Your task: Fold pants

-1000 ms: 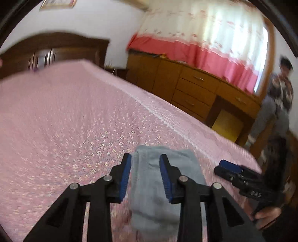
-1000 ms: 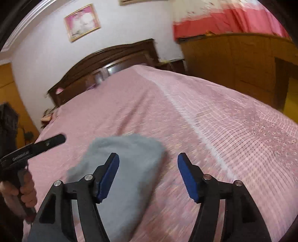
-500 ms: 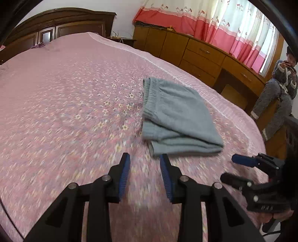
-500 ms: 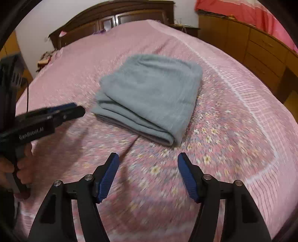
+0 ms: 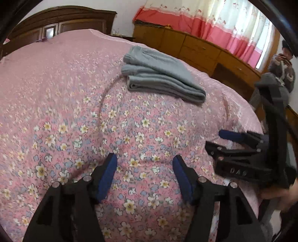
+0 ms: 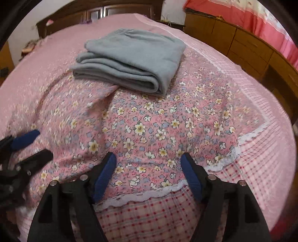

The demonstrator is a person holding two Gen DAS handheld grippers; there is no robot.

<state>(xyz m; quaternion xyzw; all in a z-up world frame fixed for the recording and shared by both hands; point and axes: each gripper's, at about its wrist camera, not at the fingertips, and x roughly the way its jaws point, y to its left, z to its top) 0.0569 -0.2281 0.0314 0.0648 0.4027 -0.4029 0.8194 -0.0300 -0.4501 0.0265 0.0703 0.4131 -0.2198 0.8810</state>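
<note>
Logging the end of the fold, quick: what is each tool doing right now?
Left tool: open, holding nothing, above the bedspread.
Right tool: open, holding nothing; the folded grey pants lie apart on the bed.

Both wrist views low over the bed [image 5: 55, 111], facing the headboard [image 6: 96, 13], sharing folded pants [image 5: 160, 74] (left view farther back)

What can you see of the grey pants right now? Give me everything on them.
The grey pants lie folded into a compact, roughly rectangular stack of several layers on the pink floral bedspread. The fabric looks soft and knit-like, plain grey. A gathered band, likely the waistband, shows at the far end; rounded fold edges face the cameras. Only the bedspread touches them: the left gripper and right gripper are both open, empty and well short of the stack.
</note>
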